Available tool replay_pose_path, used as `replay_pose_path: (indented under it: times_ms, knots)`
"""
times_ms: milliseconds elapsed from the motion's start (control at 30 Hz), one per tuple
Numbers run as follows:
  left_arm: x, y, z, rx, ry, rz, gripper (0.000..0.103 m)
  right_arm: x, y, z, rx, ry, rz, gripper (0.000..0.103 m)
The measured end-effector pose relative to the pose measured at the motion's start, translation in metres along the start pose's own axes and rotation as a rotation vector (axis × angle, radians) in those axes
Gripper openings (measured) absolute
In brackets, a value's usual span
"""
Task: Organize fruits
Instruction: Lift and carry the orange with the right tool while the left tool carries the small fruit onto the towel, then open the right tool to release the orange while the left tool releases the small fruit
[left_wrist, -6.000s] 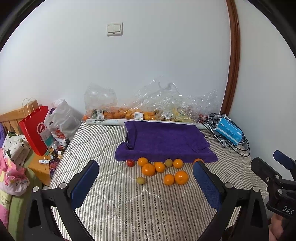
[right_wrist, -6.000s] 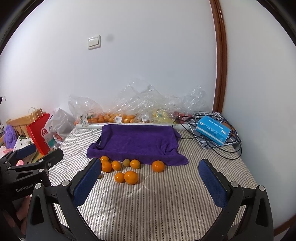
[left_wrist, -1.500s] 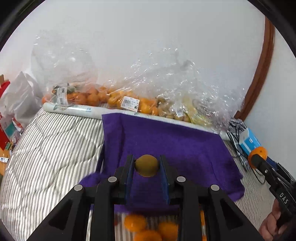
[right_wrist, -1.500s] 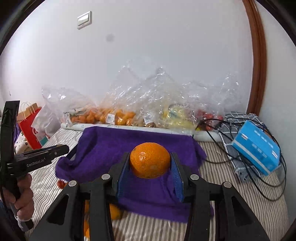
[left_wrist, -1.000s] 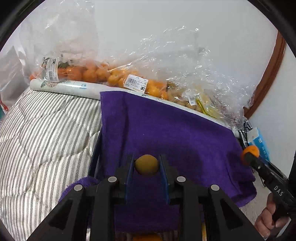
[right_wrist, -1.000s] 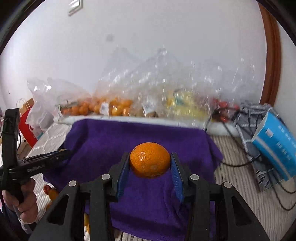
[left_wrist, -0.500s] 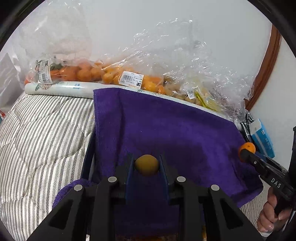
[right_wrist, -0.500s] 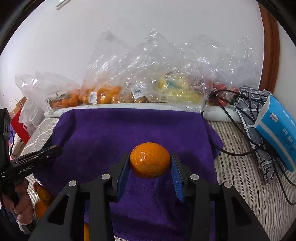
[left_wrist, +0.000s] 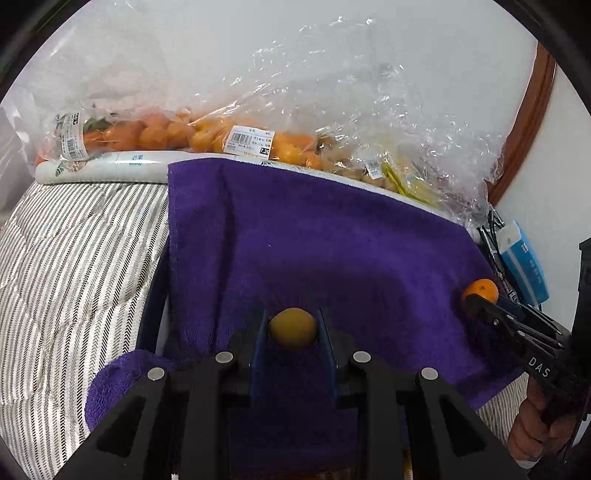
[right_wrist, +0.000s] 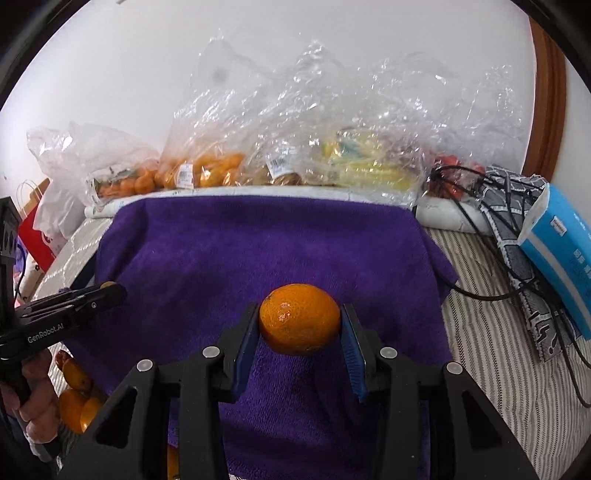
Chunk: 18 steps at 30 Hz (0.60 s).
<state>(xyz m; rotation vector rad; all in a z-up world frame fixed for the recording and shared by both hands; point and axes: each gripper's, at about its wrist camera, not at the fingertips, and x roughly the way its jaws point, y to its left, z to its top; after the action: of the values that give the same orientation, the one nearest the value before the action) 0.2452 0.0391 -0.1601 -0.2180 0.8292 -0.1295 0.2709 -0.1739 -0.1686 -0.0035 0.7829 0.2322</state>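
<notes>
Both grippers have left the loose fruit on the bed and now hang over the purple towel (left_wrist: 332, 236), each carrying a piece. Your left gripper (left_wrist: 293, 328) has its jaws drawn narrow on a small yellow-green fruit (left_wrist: 293, 328); your right gripper (right_wrist: 300, 319) clamps a larger orange (right_wrist: 299, 318), jaws a little wider. Both fruits sit above the towel's near half, not yet touching it, as far as you can tell. Lower each until it rests on the pile before letting go — round fruit rolls, and the towel's near edge slopes off. Set them well apart on the towel. Beyond the towel's far edge lie clear bags of fruit (right_wrist: 207, 173) against the white wall; to its right, cables and a blue box (right_wrist: 561, 240) — on striped bedding (left_wrist: 74, 251).
</notes>
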Motion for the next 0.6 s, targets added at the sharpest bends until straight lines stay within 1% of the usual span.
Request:
replay_pose_path:
  times_ms: [133,300,600]
  knots:
    - [0.0004,0.0008,-0.0001,0.0,0.007,-0.005,0.025,0.001,0.0022,-0.0007,-0.01,0.001,0.0,0.043]
    - [0.0019,0.0002,-0.0005,0.011,0.018,-0.005,0.025,0.009,0.0038,-0.0029,-0.013,0.029,0.002,0.043]
    - [0.0034,-0.0011,-0.0011,0.019,0.024,0.002,0.026,0.0075,0.0019,-0.0042,-0.014,0.026,0.007,0.043]
